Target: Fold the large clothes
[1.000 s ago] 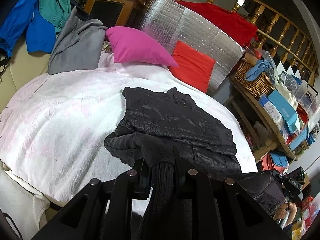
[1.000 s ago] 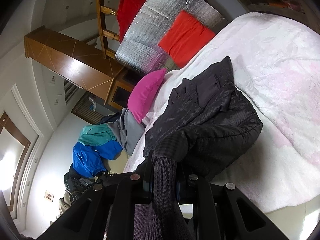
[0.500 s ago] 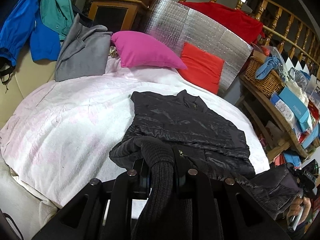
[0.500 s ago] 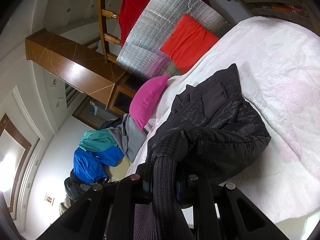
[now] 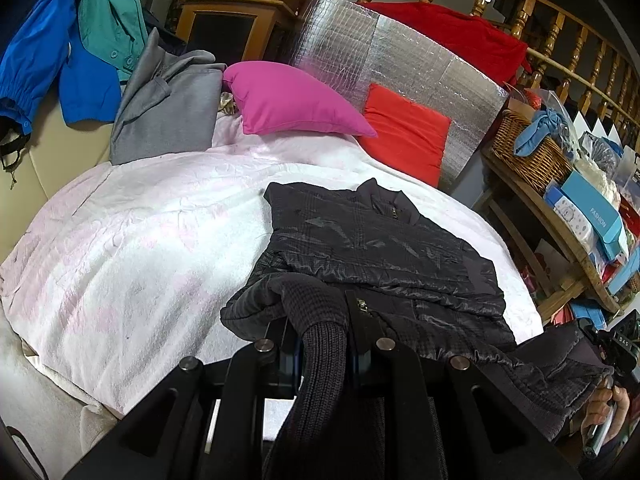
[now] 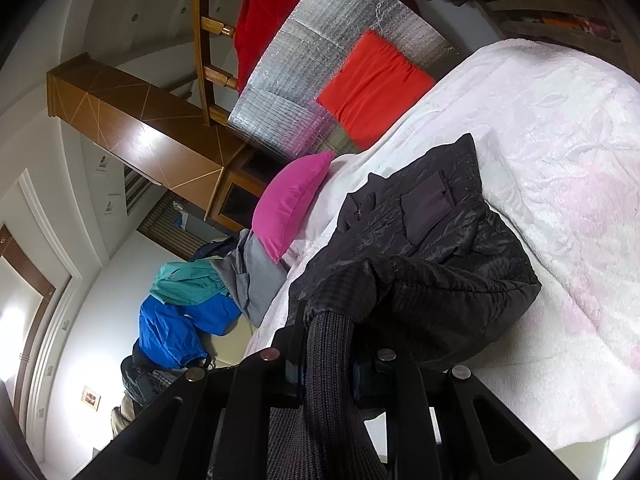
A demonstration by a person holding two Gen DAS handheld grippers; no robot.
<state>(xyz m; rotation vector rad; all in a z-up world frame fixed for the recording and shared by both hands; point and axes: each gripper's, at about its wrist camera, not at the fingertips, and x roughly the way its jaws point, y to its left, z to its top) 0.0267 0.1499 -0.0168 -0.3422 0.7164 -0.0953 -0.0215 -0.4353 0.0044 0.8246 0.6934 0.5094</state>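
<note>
Left gripper (image 5: 324, 344): jaws closed down on the ribbed knit hem (image 5: 320, 360) of the black jacket (image 5: 372, 248); the knit band is seen pinched between the fingers and trailing back toward the camera. Right gripper (image 6: 328, 344): closed likewise on a second stretch of the same ribbed hem (image 6: 332, 360), with padded fabric bunched just ahead of the fingertips.

Risks, as judged:
- The knit is thick and springy; only a narrow band is held, so a slip under pull is likely if the two grips are drawn apart unevenly.
- The shell looks slick and puffy; the folded-over part could slide off line or spring back open once let go.
- In the left view, part of the jacket is seen hanging past the near edge of the white blanket (image 5: 132, 248); its weight could drag the rest off the bed.
- The blanket could be pulled along with the jacket and rucked.

Position: the jacket is spread directly ahead of both grippers, collar at the far end toward the pink cushion (image 5: 292, 104) and red cushion (image 5: 404, 132), hem at the fingers. The cushions are well apart from the jacket.
</note>
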